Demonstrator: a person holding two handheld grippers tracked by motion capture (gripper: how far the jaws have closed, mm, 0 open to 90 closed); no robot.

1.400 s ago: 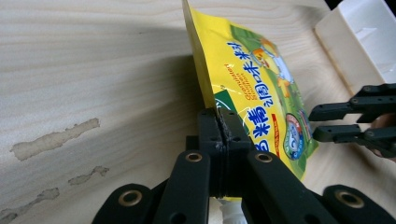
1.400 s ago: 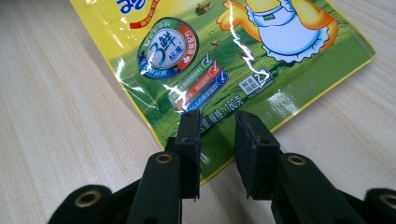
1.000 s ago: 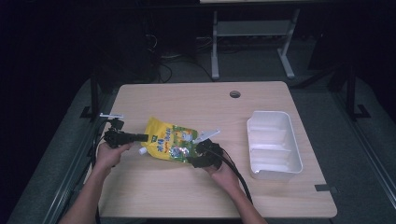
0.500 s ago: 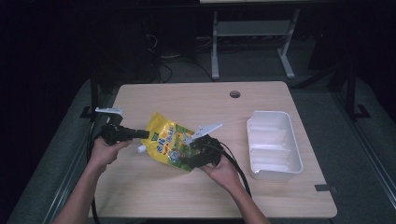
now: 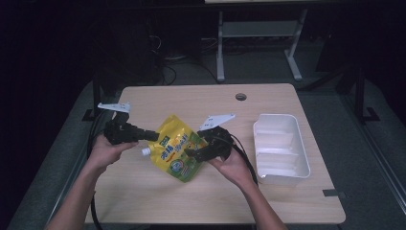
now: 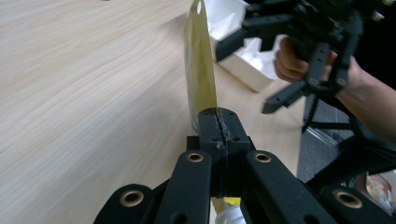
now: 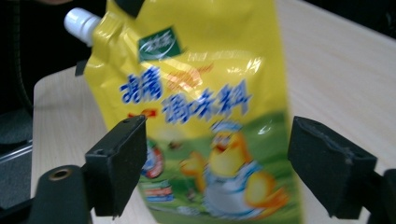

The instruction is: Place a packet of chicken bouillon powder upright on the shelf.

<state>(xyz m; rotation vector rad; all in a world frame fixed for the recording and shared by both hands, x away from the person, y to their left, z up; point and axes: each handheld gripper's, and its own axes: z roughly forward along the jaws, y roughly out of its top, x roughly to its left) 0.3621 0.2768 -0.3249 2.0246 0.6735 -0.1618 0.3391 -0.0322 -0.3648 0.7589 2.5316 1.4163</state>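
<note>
The left gripper [image 5: 152,135] is clenched on the upper edge of a yellow pouch [image 5: 178,154], close to the corner where the white cap [image 5: 145,151] sticks out. In the left gripper view its two black jaws meet tightly and the thin edge of the pouch [image 6: 200,79] rises straight up from between them. The pouch hangs from this grip above the table [image 5: 191,201], over the left half of it and nearer to the front edge than to the back edge. I cannot tell if its lower corner touches the wood.

The right gripper [image 5: 191,154] is released. Its jaws have just been opening, and in the right gripper view they stand wide apart, one on each side of the printed face of the pouch [image 7: 201,112], and the pads do not press on it. The pouch shows blue letters, a green logo and a cartoon chick, and the cap [image 7: 80,24] is at the upper left there. In the high view this gripper is at the right side of the pouch, with the person's right hand [image 5: 234,165] behind it.

A white tray [image 5: 282,148] with compartments stands near the right edge of the table, well apart from the pouch. A small round hole [image 5: 241,97] is near the back edge of the table.
</note>
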